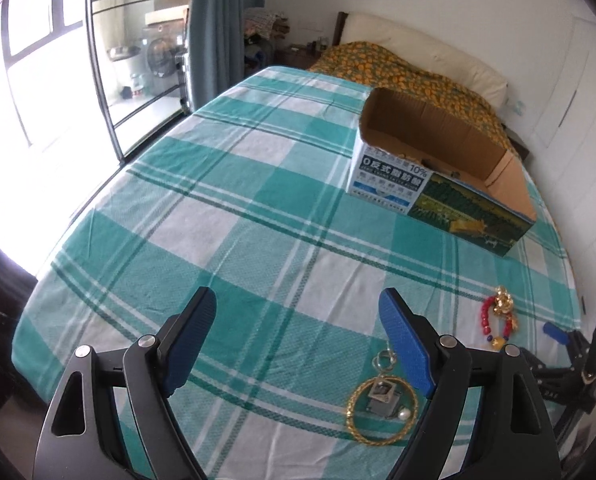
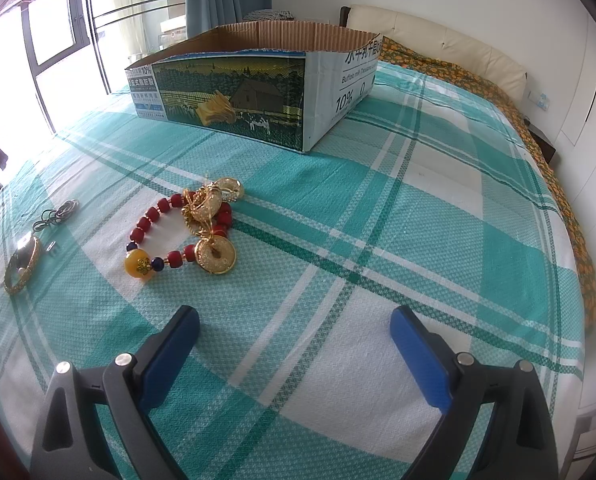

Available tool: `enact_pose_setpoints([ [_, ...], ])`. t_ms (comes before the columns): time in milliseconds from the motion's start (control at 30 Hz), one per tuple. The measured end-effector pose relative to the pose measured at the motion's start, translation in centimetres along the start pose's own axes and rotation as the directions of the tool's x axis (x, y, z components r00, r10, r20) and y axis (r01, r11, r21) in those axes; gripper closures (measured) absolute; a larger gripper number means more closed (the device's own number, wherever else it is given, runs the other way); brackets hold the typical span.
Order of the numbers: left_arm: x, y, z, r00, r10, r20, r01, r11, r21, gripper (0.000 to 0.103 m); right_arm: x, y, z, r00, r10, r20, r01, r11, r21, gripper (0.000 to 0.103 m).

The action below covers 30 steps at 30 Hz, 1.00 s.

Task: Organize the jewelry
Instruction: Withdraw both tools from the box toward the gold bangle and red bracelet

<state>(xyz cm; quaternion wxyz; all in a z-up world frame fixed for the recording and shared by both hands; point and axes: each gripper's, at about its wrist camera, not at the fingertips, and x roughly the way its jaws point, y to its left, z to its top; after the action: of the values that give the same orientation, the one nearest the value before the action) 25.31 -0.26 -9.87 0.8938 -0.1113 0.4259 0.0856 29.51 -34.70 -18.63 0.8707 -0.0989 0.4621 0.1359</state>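
Above the checked bedspread (image 1: 258,208), left claw (image 1: 298,312) and right claw (image 2: 294,324) wide, empty.

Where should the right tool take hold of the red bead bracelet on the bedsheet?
Judging by its pose, grip the red bead bracelet on its bare left arc of beads, coming from above with one finger inside the loop. It lies flat on the checked sheet, and the gold charms pile over its far and right side, so that arc is clearest.

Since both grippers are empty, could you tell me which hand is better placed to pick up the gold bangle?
Left, probably. The left gripper stands open with the gold bangle just beside its right finger. From the right gripper, also open, the bangle lies far off at the left edge, beyond the red bead bracelet.
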Motion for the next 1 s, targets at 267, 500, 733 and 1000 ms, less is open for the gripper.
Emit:
enact_pose_setpoints([
  [267,1.3,1.7,-0.6,1.000,-0.007,0.004,0.006,0.996,0.085,0.018,0.0,0.0,0.0,1.000,0.000,0.000,0.000,1.000,0.000,0.005],
  [500,1.2,1.2,-2.9,0.989,-0.146,-0.037,0.151,0.967,0.207,0.018,0.0,0.0,0.0,1.000,0.000,-0.001,0.000,1.000,0.000,0.005],
  [733,1.9,-0.2,-5.8,0.970,-0.216,-0.114,0.241,0.920,0.310,0.018,0.0,0.0,0.0,1.000,0.000,-0.001,0.000,1.000,0.000,0.005],
  [1000,2.0,-0.6,-6.2,0.952,-0.274,-0.135,0.304,0.898,0.317,0.018,0.3,0.1,0.2,1.000,0.003,-0.009,-0.003,1.000,0.002,0.001],
])
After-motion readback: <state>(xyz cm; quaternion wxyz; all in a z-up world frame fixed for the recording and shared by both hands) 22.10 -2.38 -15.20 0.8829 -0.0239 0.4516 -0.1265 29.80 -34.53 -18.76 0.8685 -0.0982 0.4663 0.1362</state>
